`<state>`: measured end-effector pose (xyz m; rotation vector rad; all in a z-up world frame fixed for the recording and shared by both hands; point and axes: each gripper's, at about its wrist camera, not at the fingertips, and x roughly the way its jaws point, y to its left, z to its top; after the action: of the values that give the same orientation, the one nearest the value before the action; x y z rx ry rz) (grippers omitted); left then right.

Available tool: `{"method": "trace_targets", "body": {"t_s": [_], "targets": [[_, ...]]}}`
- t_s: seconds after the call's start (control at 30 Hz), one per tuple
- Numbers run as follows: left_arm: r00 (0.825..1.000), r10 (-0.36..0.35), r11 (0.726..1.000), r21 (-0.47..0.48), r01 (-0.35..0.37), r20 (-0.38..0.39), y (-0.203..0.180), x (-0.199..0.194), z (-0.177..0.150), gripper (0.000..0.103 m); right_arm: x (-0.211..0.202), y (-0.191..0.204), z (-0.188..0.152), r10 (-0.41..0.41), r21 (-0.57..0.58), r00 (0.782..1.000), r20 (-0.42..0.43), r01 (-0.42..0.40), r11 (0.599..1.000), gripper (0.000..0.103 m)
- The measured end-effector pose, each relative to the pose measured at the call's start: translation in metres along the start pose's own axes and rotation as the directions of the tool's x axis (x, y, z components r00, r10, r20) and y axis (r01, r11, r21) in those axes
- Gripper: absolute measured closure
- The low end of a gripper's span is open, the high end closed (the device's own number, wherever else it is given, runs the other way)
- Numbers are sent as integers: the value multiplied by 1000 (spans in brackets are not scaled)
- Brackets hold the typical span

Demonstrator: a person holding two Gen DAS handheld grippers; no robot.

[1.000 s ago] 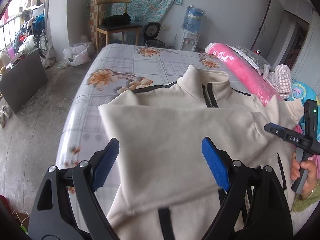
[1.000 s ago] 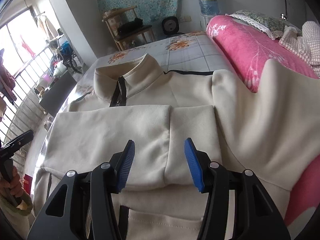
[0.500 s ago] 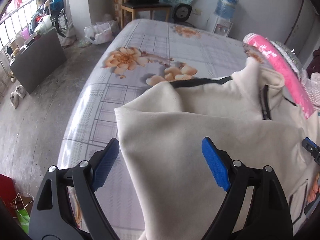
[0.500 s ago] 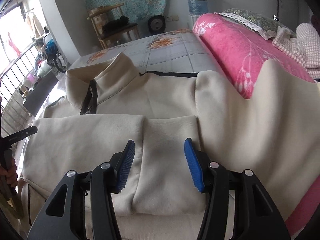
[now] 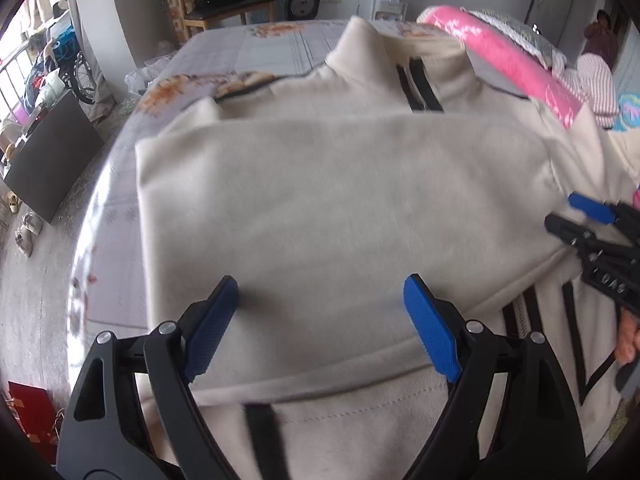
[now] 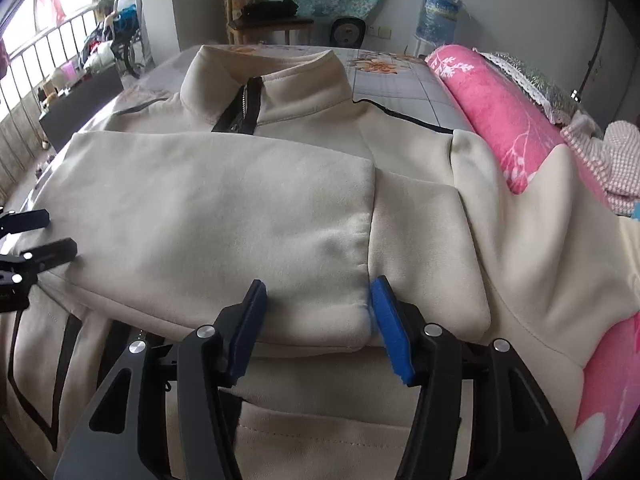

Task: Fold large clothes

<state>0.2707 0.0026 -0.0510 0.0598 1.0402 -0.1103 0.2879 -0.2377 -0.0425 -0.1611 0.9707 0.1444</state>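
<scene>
Your cream zip-collar jacket [image 6: 280, 128]: flat on the bed [image 5: 272, 48], front up, one sleeve [image 6: 208, 216] folded across chest.

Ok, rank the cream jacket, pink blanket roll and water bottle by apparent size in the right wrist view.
1. cream jacket
2. pink blanket roll
3. water bottle, though it stands farthest from the camera, so its true size is unsure.

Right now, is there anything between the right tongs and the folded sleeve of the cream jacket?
Nothing visible stands between them. The right tongs are open, directly at the lower edge of the folded sleeve of the cream jacket, with only jacket fabric beneath.
</scene>
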Motion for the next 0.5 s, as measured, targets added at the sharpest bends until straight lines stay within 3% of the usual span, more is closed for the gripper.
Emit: {"method": "trace_targets", "body": {"t_s": [0.07, 0.13, 0.23, 0.37, 0.5], "targets": [[999, 28, 999, 17, -28, 34, -4, -1, -5, 20, -13, 3, 1, 5, 3, 1000, 25, -5, 1000, 47], [999, 29, 1000, 4, -29, 42, -2, -1, -7, 18, -16, 4, 1, 0, 16, 999, 35, -1, 1000, 39], [998, 29, 1000, -9, -28, 54, 1, 0, -9, 13, -2, 6, -7, -33, 25, 999, -13, 33, 999, 34], [997, 35, 999, -17, -34, 63, 2, 1, -10, 9, -7, 5, -6, -59, 55, 998, -10, 59, 997, 32], [997, 36, 999, -19, -35, 65, 3, 1, -11, 8, -23, -4, -10, -62, 128, 998, 7, 61, 990, 16]]}}
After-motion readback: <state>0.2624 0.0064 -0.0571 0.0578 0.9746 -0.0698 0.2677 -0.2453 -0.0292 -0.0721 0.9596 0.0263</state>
